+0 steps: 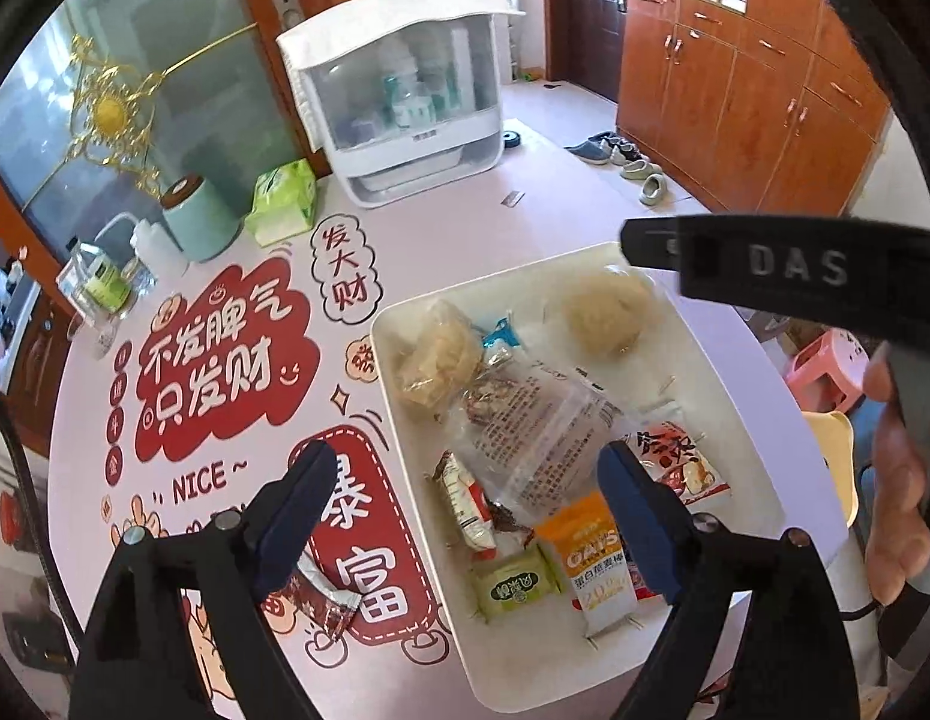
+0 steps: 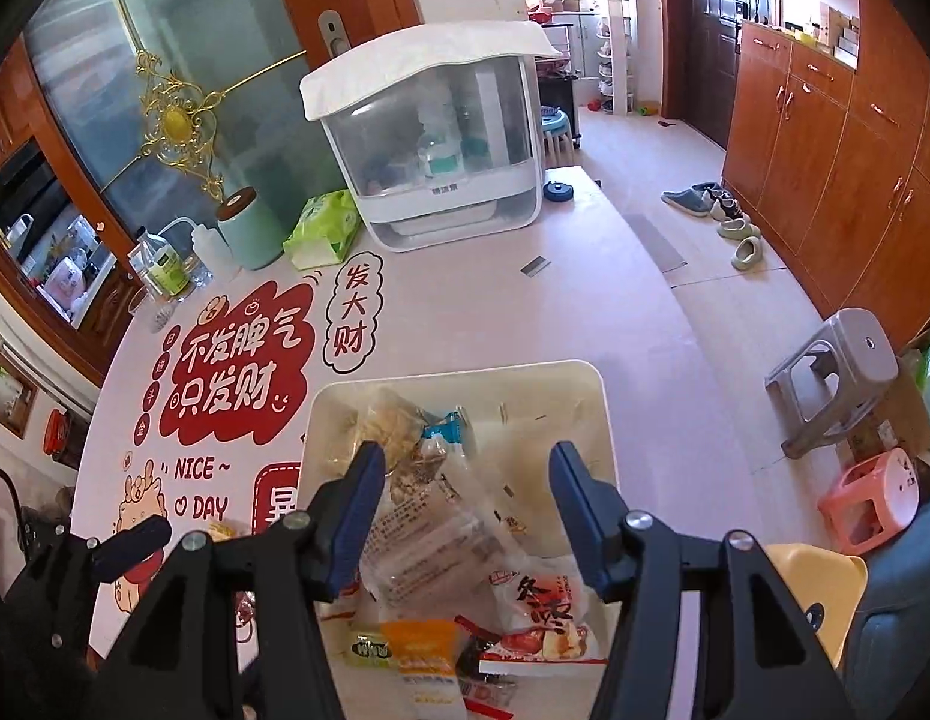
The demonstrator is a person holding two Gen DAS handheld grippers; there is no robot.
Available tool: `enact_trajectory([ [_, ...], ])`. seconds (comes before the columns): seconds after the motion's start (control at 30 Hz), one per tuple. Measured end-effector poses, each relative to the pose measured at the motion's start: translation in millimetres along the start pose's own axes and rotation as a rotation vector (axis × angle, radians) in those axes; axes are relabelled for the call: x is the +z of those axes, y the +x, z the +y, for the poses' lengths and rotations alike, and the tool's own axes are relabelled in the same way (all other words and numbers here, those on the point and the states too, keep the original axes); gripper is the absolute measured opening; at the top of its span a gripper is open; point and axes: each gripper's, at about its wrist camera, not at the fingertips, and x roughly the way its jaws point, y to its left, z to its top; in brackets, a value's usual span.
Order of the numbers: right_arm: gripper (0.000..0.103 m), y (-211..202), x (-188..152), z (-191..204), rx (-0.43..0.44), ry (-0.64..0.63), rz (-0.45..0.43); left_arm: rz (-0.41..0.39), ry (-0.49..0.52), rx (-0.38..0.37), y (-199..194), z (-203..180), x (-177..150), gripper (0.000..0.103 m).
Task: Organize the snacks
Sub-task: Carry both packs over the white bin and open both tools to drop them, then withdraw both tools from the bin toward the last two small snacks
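Note:
A white tray (image 1: 405,312) stands on the round printed table and holds several snacks: two pale wrapped pastries (image 1: 603,318), a clear printed bag (image 1: 537,420), a red-and-white packet (image 1: 681,462), an orange oats bar (image 1: 591,552) and a small green packet (image 1: 513,588). My left gripper (image 1: 465,510) hovers open over the tray's near left part with nothing between its pads. A brown snack bar (image 1: 327,606) lies on the table outside the tray, under the left finger. My right gripper (image 2: 471,510) is open above the clear bag (image 2: 429,528) and the red packet (image 2: 543,624), holding nothing.
At the table's far side stand a white lidded cabinet (image 1: 405,102), a green tissue pack (image 1: 285,198), a teal canister (image 1: 195,222) and bottles (image 1: 99,282). A yellow chair (image 2: 825,588) and a pink stool (image 2: 873,498) sit to the right of the table. A hand (image 1: 897,480) holds the right gripper.

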Motion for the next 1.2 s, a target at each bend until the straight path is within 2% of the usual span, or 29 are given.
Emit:
enact_trajectory([
  [0.4, 0.057, -5.7, -8.7, 4.6, 0.0, -0.004, 0.009, -0.01, -0.029, 0.003, -8.6, 8.8, -6.1, 0.088],
  [0.83, 0.058, -13.5, -41.7, 16.4, -0.03, -0.006, 0.038, 0.009, -0.046, 0.022, -13.2, 25.7, -32.7, 0.088],
  [1.0, 0.058, -3.6, -68.1, 23.8, -0.028, 0.004, 0.098, 0.028, -0.059, 0.052, -11.9, 48.2, -54.7, 0.088],
  [1.2, 0.058, 2.1, -95.4, 49.0, -0.023, -0.001, 0.155, 0.057, -0.115, 0.08, -14.3, 97.0, -85.5, 0.088],
])
